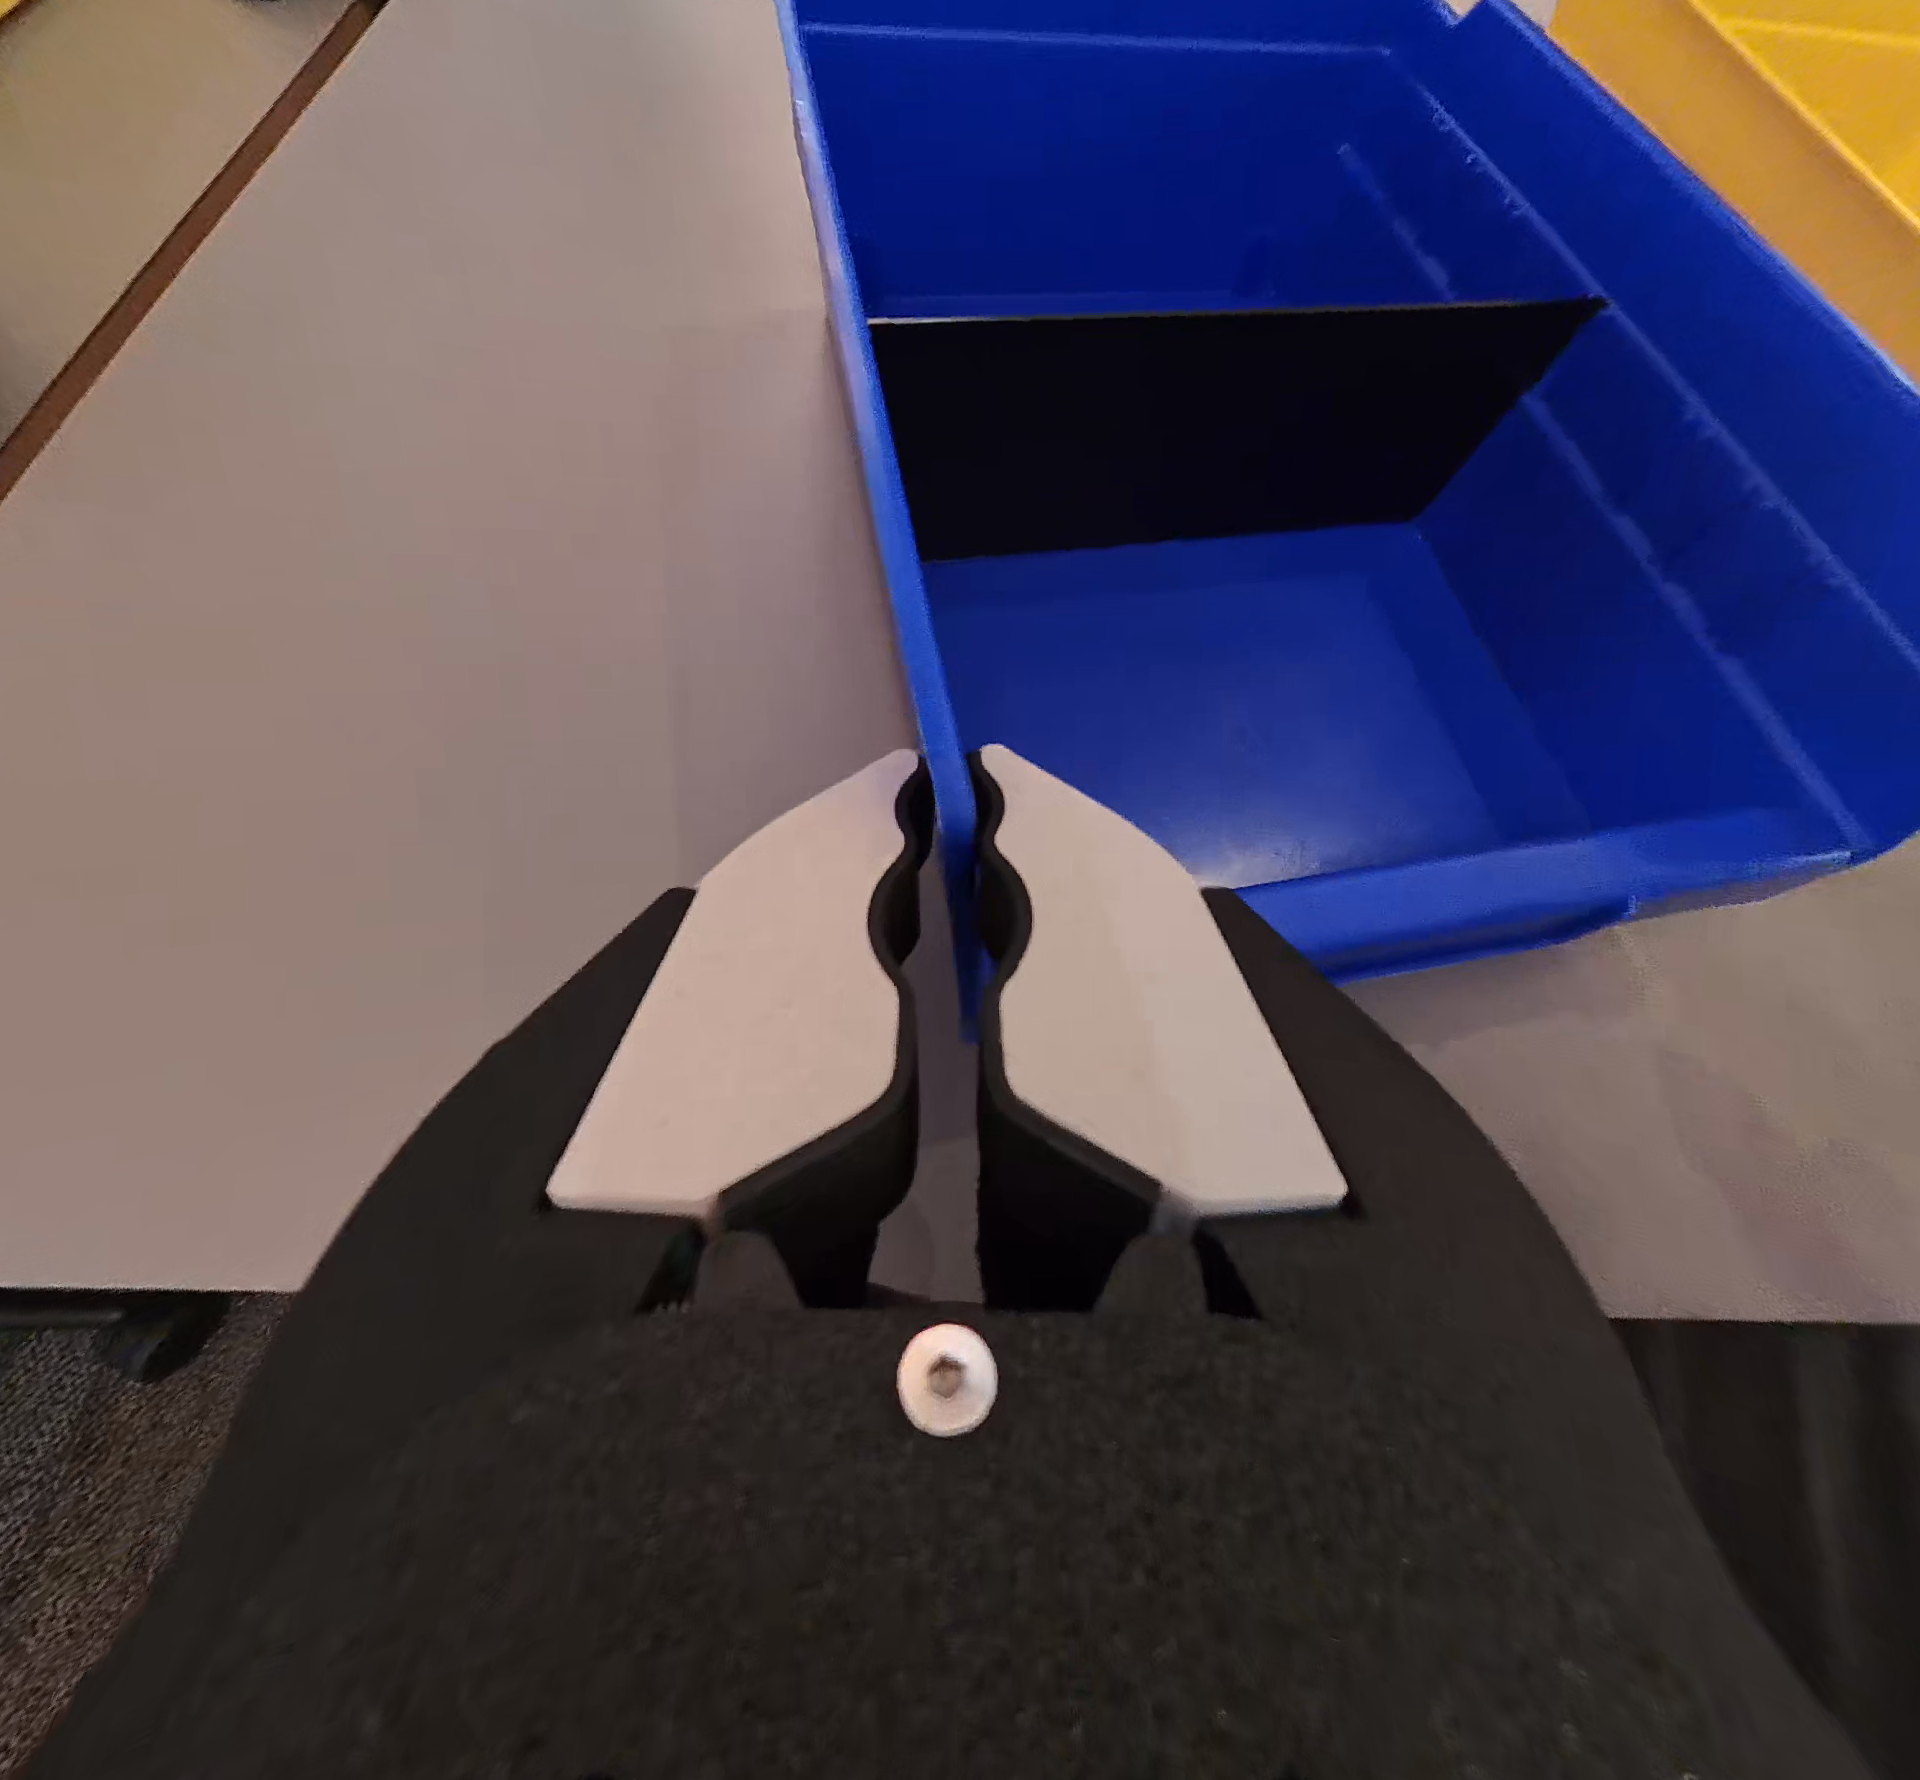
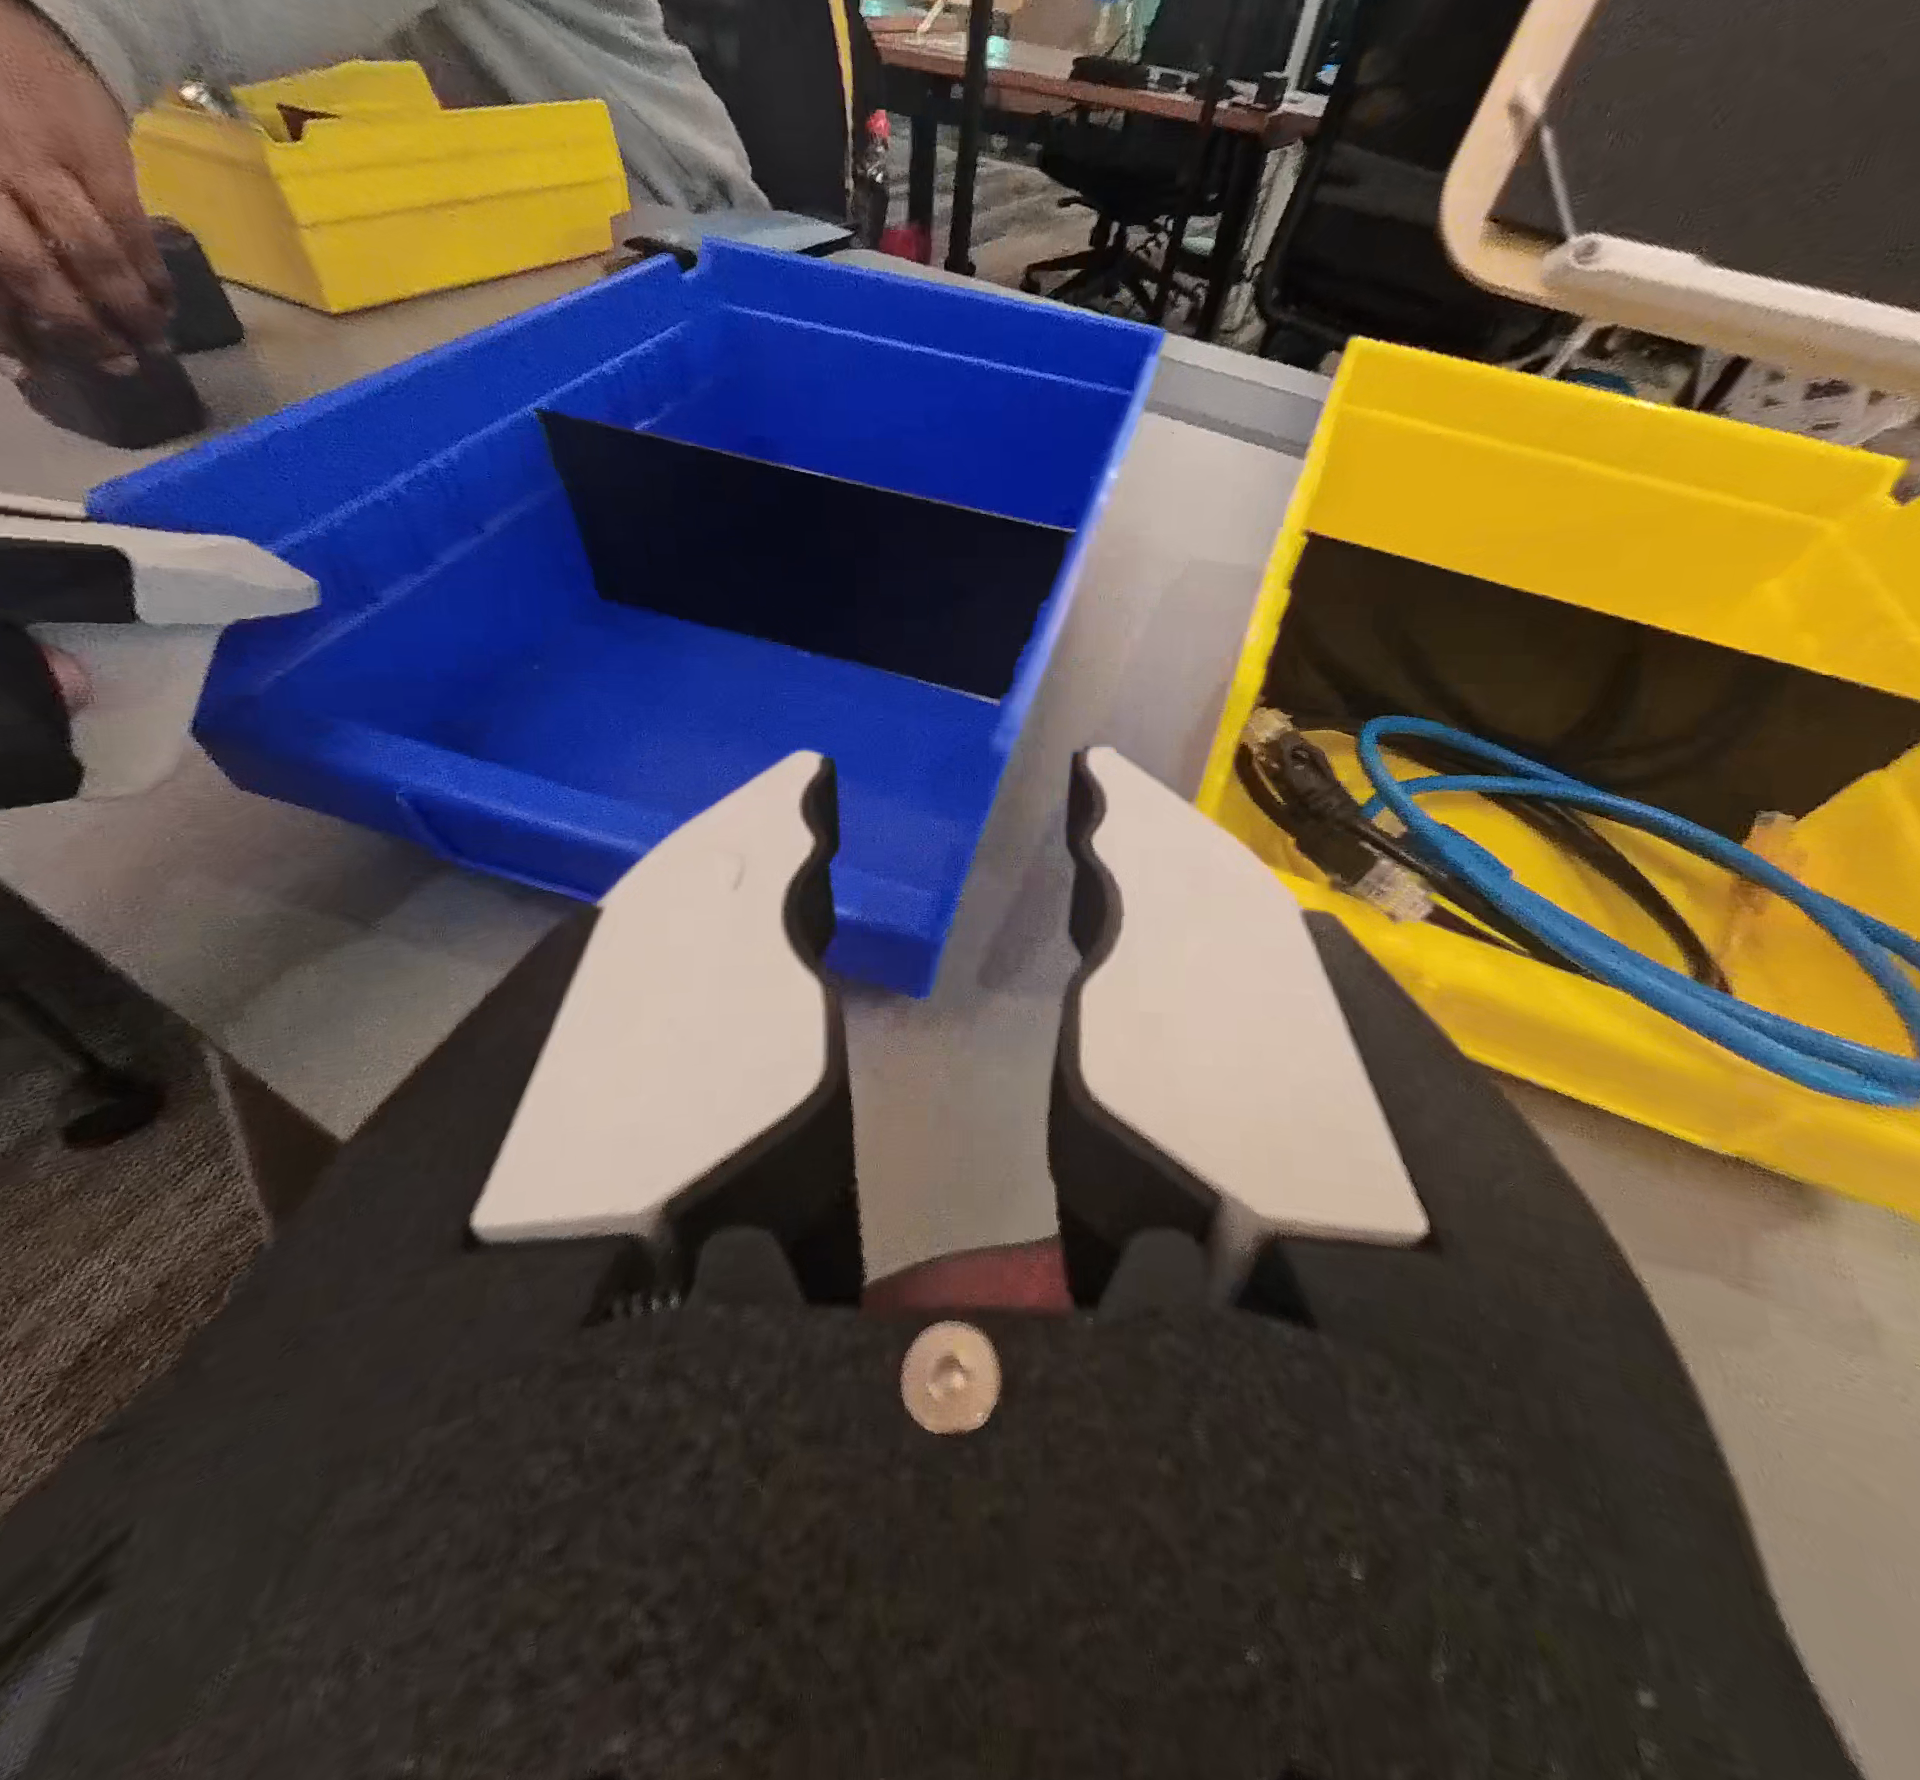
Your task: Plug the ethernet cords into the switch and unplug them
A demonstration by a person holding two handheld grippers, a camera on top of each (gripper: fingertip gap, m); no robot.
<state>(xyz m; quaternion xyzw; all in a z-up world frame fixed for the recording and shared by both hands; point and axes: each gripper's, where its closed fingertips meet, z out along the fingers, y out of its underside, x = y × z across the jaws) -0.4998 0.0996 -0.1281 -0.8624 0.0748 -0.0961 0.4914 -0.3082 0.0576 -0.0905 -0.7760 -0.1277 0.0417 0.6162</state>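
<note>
A blue bin (image 1: 883,483) with a black divider (image 1: 1195,421) stands on the grey table. My left gripper (image 1: 951,774) is shut on the bin's left wall near its front corner, with both pads pressed against it. One of its fingers (image 2: 208,577) also shows at that wall in the right wrist view. My right gripper (image 2: 951,774) is open. The bin's near right corner (image 2: 966,857) stands between its fingers, and the pads do not press on it. A blue ethernet cord (image 2: 1610,899) and a black one (image 2: 1309,785) lie in a yellow bin (image 2: 1558,483) to the right.
A second yellow bin (image 2: 416,182) stands at the back left. A person's hand (image 2: 73,224) rests on a black object (image 2: 114,400) there. A framed board (image 2: 1662,68) leans at the upper right. The table's front edge is just below my grippers. The gap from one gripper's tips to the other's is roughly 20 cm.
</note>
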